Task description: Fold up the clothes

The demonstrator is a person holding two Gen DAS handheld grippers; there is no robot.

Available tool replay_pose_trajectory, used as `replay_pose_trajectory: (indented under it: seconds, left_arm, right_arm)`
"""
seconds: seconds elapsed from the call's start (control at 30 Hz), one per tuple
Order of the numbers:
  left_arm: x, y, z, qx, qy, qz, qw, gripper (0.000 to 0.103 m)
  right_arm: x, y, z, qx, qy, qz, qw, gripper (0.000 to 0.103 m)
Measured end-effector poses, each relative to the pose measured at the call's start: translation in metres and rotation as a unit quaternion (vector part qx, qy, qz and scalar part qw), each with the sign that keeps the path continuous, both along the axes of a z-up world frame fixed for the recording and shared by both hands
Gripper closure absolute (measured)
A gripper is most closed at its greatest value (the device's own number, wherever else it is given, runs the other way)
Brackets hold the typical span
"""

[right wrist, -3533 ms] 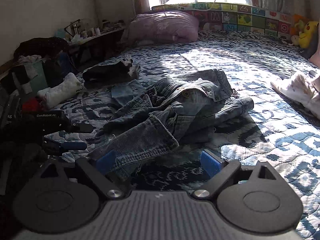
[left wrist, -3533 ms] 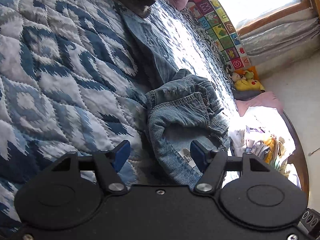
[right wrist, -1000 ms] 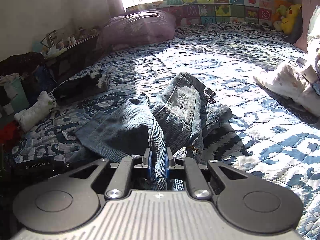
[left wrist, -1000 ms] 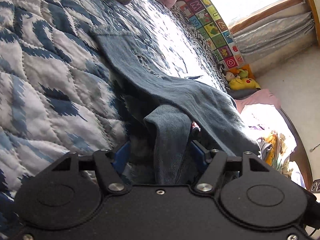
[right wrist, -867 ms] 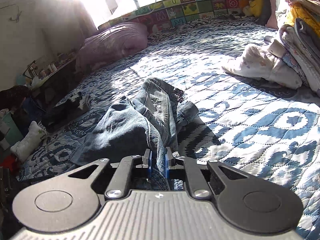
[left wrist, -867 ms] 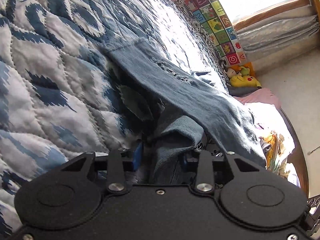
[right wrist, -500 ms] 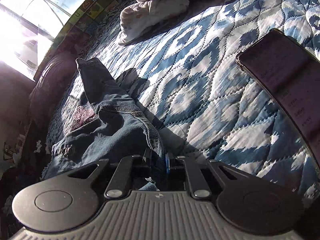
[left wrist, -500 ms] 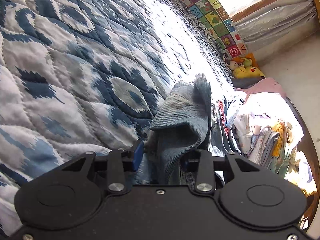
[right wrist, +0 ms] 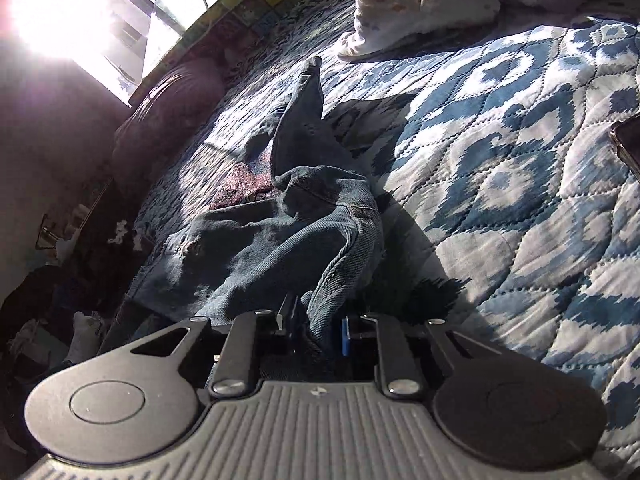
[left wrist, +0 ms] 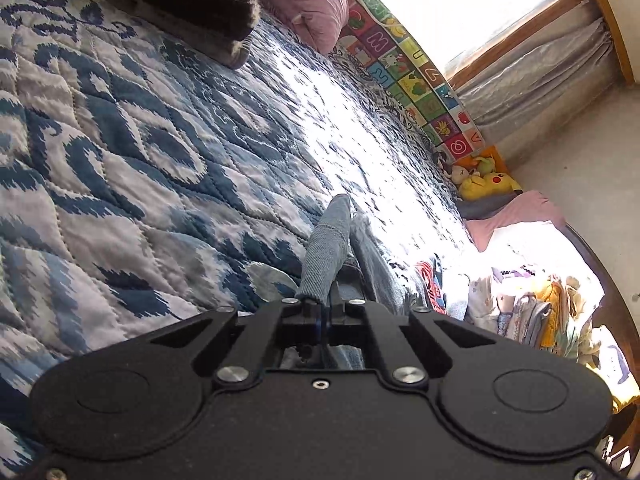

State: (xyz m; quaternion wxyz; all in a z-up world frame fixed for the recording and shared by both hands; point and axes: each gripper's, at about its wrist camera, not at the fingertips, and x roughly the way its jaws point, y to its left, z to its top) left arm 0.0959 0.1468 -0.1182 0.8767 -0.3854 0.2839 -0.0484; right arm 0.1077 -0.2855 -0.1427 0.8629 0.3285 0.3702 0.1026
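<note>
Blue denim jeans lie bunched on the blue and white quilt, with one leg stretching away toward the window. My right gripper is shut on a thick fold of them, low over the quilt. In the left wrist view, a narrow strip of the same jeans rises from between the fingers of my left gripper, which is shut tight on it above the quilt. The rest of the jeans is hidden behind that gripper's body.
A dark folded garment and a pink pillow lie at the far end of the bed. An alphabet mat lines the window side. A clothes pile and a white garment lie beside the jeans. A dark flat device sits at the right edge.
My left gripper has closed from half shut to tight on the denim and lifted it. The right gripper has kept its hold and swung low over the quilt, drawing the jeans out.
</note>
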Motion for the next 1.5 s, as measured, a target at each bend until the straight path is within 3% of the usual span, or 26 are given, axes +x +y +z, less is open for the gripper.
replay_pose_trajectory:
  seconds: [0.23, 0.43, 0.6, 0.77, 0.97, 1.0, 1.13, 1.3, 1.43, 1.5]
  left_arm:
    - [-0.042, 0.059, 0.022, 0.007, -0.026, 0.068, 0.9973, 0.103]
    - [-0.098, 0.098, 0.018, -0.006, -0.007, 0.111, 0.9938, 0.103]
    - [-0.107, 0.086, 0.008, -0.005, 0.011, 0.077, 0.9969, 0.103]
    - [-0.090, 0.058, -0.002, 0.001, 0.035, 0.009, 0.9993, 0.103]
    - [-0.079, 0.030, -0.020, 0.038, 0.097, -0.046, 0.9935, 0.102]
    - [-0.079, 0.028, -0.021, 0.044, 0.105, -0.053, 0.9921, 0.099]
    - [-0.089, 0.041, -0.014, 0.056, 0.105, -0.034, 0.9923, 0.057]
    - [-0.104, 0.071, 0.009, 0.059, 0.088, 0.022, 0.9942, 0.055]
    - [-0.091, 0.074, 0.027, 0.043, 0.064, 0.009, 0.9970, 0.055]
    - [-0.072, 0.066, 0.035, 0.056, 0.057, -0.007, 0.9968, 0.055]
  right_arm:
    - [0.012, 0.055, 0.014, 0.029, -0.030, 0.072, 0.997, 0.088]
    - [0.004, 0.080, 0.023, 0.061, -0.040, 0.115, 0.991, 0.089]
    - [-0.018, 0.050, 0.010, 0.090, -0.024, 0.074, 0.993, 0.090]
    - [-0.040, -0.001, -0.006, 0.109, -0.001, 0.004, 0.994, 0.091]
    - [-0.062, -0.038, -0.025, 0.104, 0.033, -0.058, 0.992, 0.091]
    - [-0.064, -0.040, -0.028, 0.104, 0.039, -0.061, 0.992, 0.091]
    - [-0.061, -0.035, -0.019, 0.080, 0.039, -0.052, 0.995, 0.089]
    - [-0.060, -0.043, 0.006, 0.047, 0.011, -0.055, 0.997, 0.085]
    - [-0.047, -0.052, 0.024, 0.031, -0.010, -0.052, 0.998, 0.079]
    - [-0.032, -0.050, 0.032, 0.024, -0.017, -0.042, 0.999, 0.073]
